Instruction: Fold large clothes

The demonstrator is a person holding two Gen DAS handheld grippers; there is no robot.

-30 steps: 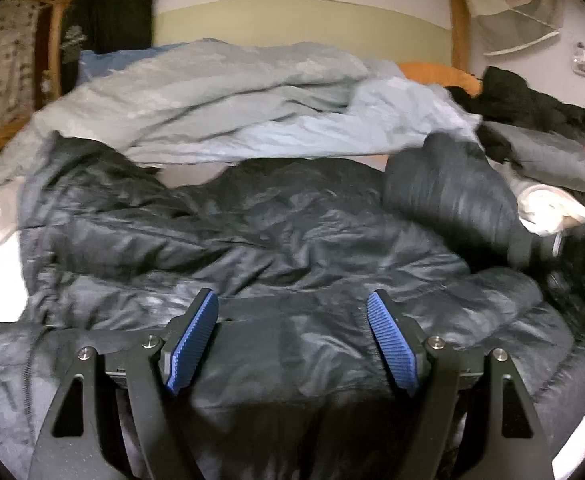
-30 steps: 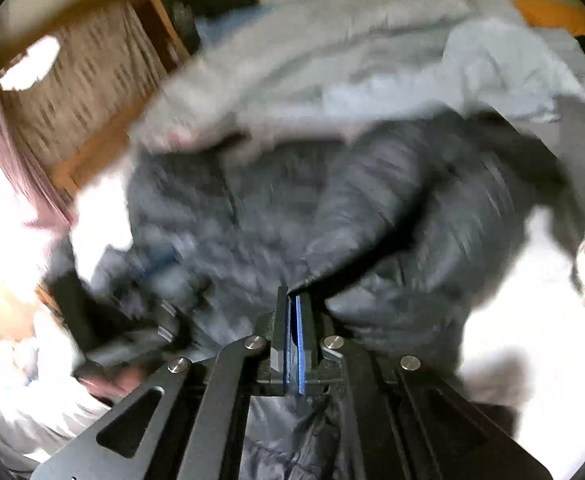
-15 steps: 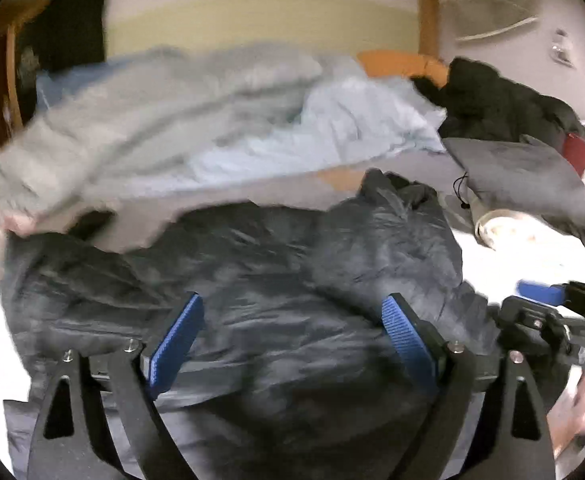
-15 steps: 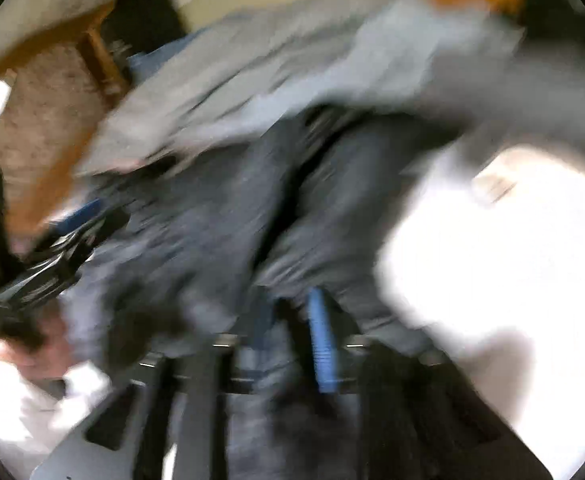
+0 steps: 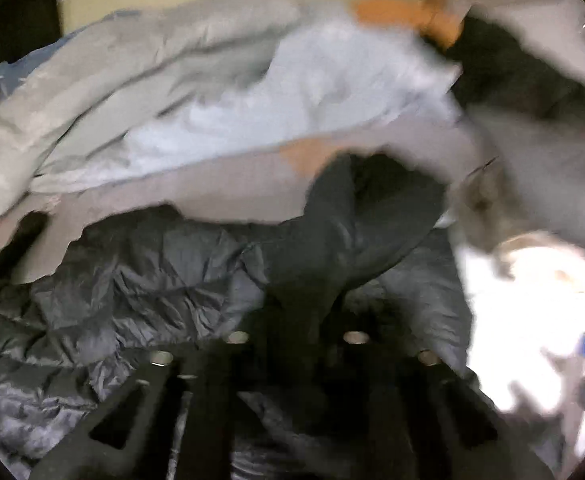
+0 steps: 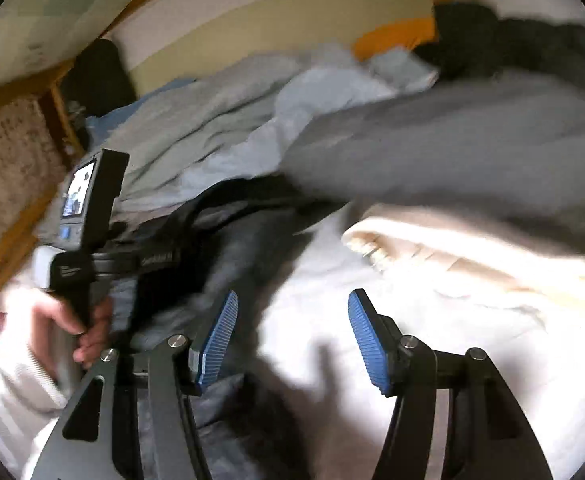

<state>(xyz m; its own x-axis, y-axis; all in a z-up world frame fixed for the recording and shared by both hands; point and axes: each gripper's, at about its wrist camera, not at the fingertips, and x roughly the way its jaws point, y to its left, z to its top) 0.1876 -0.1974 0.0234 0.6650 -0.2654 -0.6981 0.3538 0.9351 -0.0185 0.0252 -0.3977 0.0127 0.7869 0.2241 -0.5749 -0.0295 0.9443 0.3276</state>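
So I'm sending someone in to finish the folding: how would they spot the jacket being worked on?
Go to the bed with the orange wooden frame. In front of the pale grey-blue bedding lies the black puffer jacket, spread on the white sheet. It alone is dark, shiny and quilted.
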